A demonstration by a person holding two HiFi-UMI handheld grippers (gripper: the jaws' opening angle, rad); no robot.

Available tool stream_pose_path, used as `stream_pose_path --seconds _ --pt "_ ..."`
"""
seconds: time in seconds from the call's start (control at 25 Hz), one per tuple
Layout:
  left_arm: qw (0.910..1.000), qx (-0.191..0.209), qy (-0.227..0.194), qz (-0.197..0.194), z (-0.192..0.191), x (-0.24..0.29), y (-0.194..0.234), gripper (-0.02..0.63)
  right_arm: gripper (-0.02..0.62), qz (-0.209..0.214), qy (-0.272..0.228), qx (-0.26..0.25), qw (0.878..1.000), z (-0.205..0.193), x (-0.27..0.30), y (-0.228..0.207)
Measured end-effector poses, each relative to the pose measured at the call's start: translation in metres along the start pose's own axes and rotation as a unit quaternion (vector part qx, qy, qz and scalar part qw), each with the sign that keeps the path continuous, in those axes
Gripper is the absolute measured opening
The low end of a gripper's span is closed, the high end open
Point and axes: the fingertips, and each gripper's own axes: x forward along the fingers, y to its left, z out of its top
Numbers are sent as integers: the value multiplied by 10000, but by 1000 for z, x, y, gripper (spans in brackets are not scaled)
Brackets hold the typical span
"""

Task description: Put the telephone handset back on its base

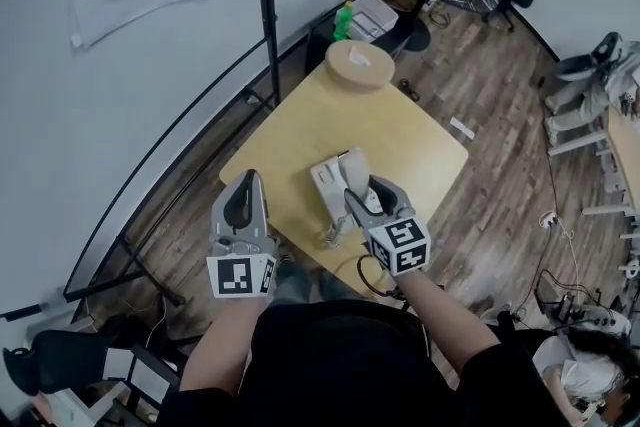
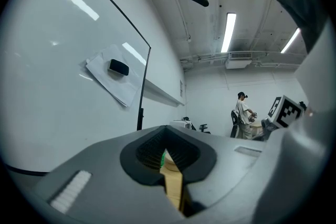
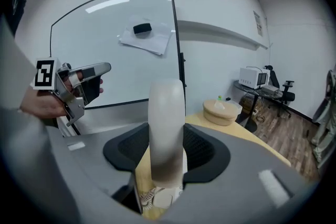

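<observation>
A white telephone base [image 1: 324, 187] lies near the front of the yellow table [image 1: 420, 150], with its coiled cord [image 1: 336, 235] trailing toward the near edge. My right gripper [image 1: 358, 195] is shut on the white handset [image 1: 352, 169], which stands upright just over the base. In the right gripper view the handset [image 3: 167, 128] fills the gap between the jaws, and the cord [image 3: 143, 200] and part of the base [image 3: 164, 199] show below it. My left gripper [image 1: 244, 183] hovers at the table's left corner, jaws together with nothing in them; only a sliver of table shows between them [image 2: 169, 161].
A round wooden box [image 1: 360, 65] sits at the table's far corner, with a green bottle [image 1: 343, 19] on a low stand behind it. A whiteboard [image 1: 120, 35] on a black frame stands to the left. Desks, chairs and cables lie on the wooden floor at right.
</observation>
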Motion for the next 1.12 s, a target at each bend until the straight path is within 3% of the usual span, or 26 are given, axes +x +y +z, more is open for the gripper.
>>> stream_pose_path --seconds 0.4,1.12 --pt "9999 -39 143 75 -16 0 -3 0 210 183 1226 303 9918 -49 48 -6" --pt "9986 -199 277 398 -36 -18 14 0 210 198 2873 340 9570 -124 111 -7"
